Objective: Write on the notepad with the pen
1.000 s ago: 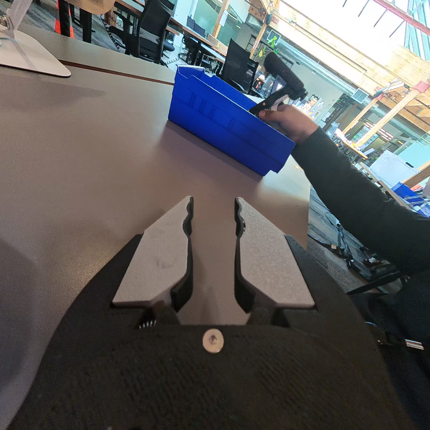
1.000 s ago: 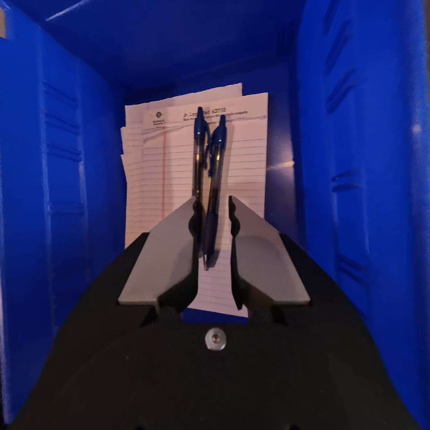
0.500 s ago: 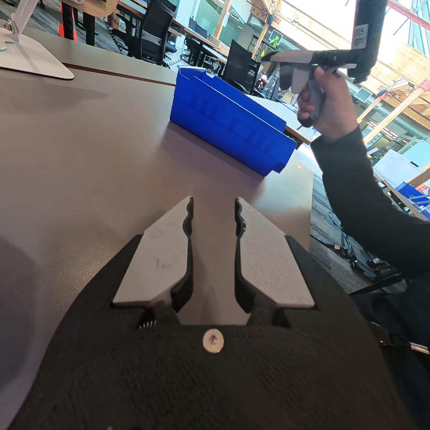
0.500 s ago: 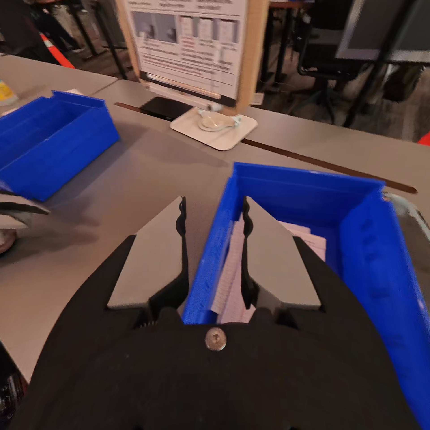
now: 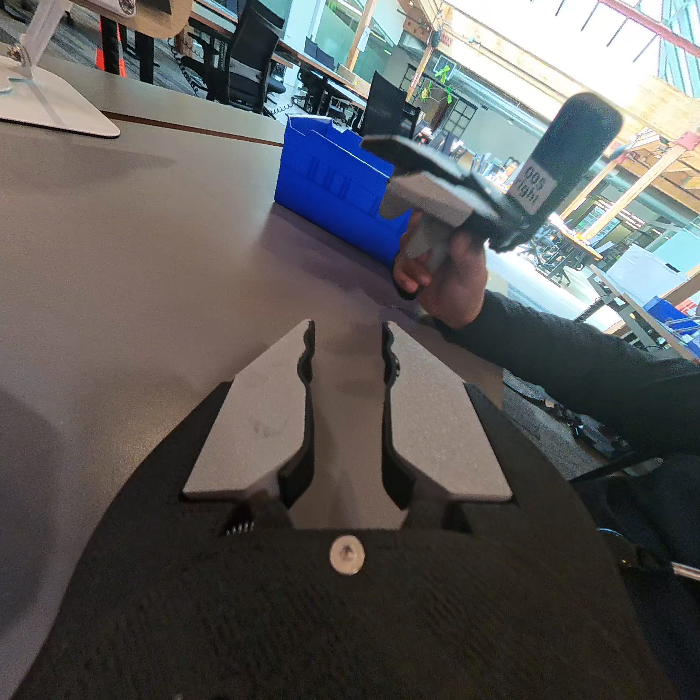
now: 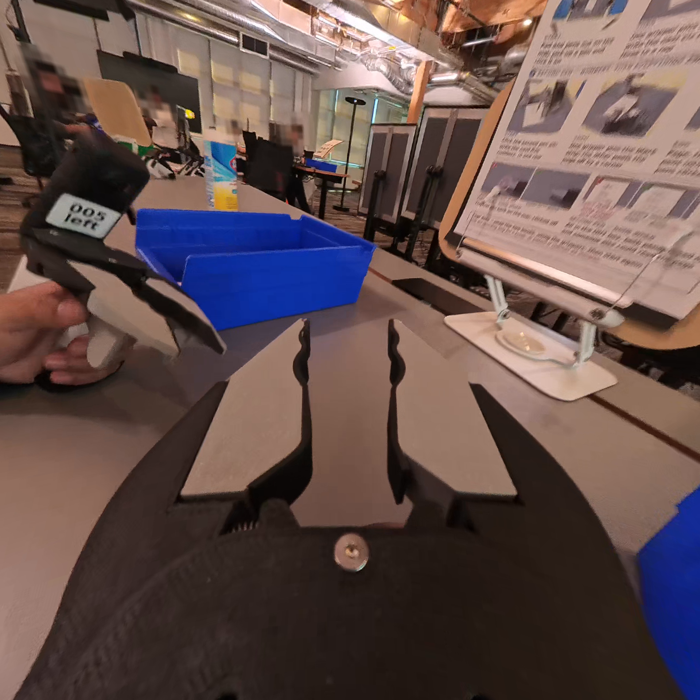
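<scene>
Right wrist view: right hand-held gripper (image 6: 345, 342) wide, empty over worktop (image 6: 113, 435); left hand-held gripper (image 5: 347, 342) likewise; pen, notepad unseen, ungrasped.

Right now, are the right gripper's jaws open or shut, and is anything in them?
Open and empty: in its own wrist view the right gripper shows a clear gap between its jaws, with only bare grey table visible through it.
</scene>
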A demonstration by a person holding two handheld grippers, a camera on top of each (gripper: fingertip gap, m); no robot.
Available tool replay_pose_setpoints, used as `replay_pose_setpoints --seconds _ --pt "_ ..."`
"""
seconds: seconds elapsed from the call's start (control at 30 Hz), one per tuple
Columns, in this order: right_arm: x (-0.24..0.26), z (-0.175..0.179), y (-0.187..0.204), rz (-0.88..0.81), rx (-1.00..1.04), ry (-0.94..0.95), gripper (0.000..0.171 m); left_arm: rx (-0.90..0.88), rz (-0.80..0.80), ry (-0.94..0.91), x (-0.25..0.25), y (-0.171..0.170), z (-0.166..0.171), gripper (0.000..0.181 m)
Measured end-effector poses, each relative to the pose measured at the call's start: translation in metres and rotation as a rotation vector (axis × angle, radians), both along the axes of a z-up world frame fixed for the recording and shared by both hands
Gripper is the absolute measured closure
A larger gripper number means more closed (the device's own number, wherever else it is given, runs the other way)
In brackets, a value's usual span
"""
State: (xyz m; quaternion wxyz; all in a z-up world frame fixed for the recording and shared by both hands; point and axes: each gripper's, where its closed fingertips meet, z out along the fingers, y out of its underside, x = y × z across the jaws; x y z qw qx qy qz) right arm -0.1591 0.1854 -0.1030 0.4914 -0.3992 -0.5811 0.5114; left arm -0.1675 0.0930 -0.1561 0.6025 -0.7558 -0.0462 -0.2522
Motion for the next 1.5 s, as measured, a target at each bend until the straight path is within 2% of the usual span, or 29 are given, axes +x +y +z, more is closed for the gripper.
replay_pose_setpoints --seconds 0.07,0.13,0.3,0.37,0.47,0.57,0.77,0.87,0.93,1.03,1.1,1.2,1.3,1.4,1.47,1.5 --pt "0.004 -0.013 -0.006 0.014 0.027 -0.016 0.137 -0.001 -0.001 0.004 0.001 0.0 0.0 0.148" --pt "0.022 -0.006 -0.014 0.016 0.045 0.025 0.136 0.003 -0.003 0.018 0.003 -0.002 0.0 0.148" --pt "0.129 0.009 -0.041 0.056 -0.025 0.044 0.135 0.011 -0.033 0.022 0.01 -0.006 0.001 0.148" --pt "0.163 0.026 -0.03 -0.002 0.021 0.009 0.135 0.005 -0.045 0.019 0.012 -0.005 0.001 0.148" --pt "0.197 0.073 0.001 -0.127 0.009 0.021 0.132 -0.026 -0.055 0.019 0.013 -0.003 -0.004 0.148" --pt "0.209 0.088 0.02 -0.176 -0.005 0.003 0.13 0.022 -0.027 0.03 0.012 -0.008 0.003 0.148" --pt "0.208 0.031 0.085 -0.413 0.043 -0.266 0.11 -0.008 -0.001 0.096 0.017 -0.053 0.015 0.142" --pt "0.209 -0.01 0.09 -0.321 0.046 -0.462 0.11 -0.187 0.088 0.217 -0.01 -0.088 0.016 0.132" --pt "0.209 -0.024 0.108 -0.371 0.047 -0.503 0.107 -0.358 0.098 0.266 -0.031 -0.117 0.008 0.11" --pt "0.206 -0.039 0.118 -0.36 -0.01 -0.529 0.102 -0.438 0.16 0.421 -0.073 -0.147 0.008 0.107" --pt "0.204 -0.045 0.121 -0.351 -0.054 -0.535 0.097 -0.463 0.236 0.476 -0.102 -0.155 0.01 0.103" --pt "0.196 -0.052 0.12 -0.326 -0.109 -0.533 0.097 -0.412 0.225 0.379 -0.109 -0.135 0.014 0.1" --pt "0.186 -0.059 0.122 -0.361 -0.091 -0.548 0.097 -0.379 0.225 0.329 -0.106 -0.096 0.009 0.097" --pt "0.174 -0.063 0.129 -0.428 -0.083 -0.555 0.097 -0.487 0.347 0.345 -0.119 -0.064 -0.017 0.088" --pt "0.165 -0.069 0.132 -0.454 -0.1 -0.58 0.096 -0.557 0.461 0.412 -0.137 -0.053 -0.034 0.091" --pt "0.161 -0.074 0.135 -0.471 -0.107 -0.598 0.097 -0.58 0.514 0.458 -0.147 -0.05 -0.038 0.103"
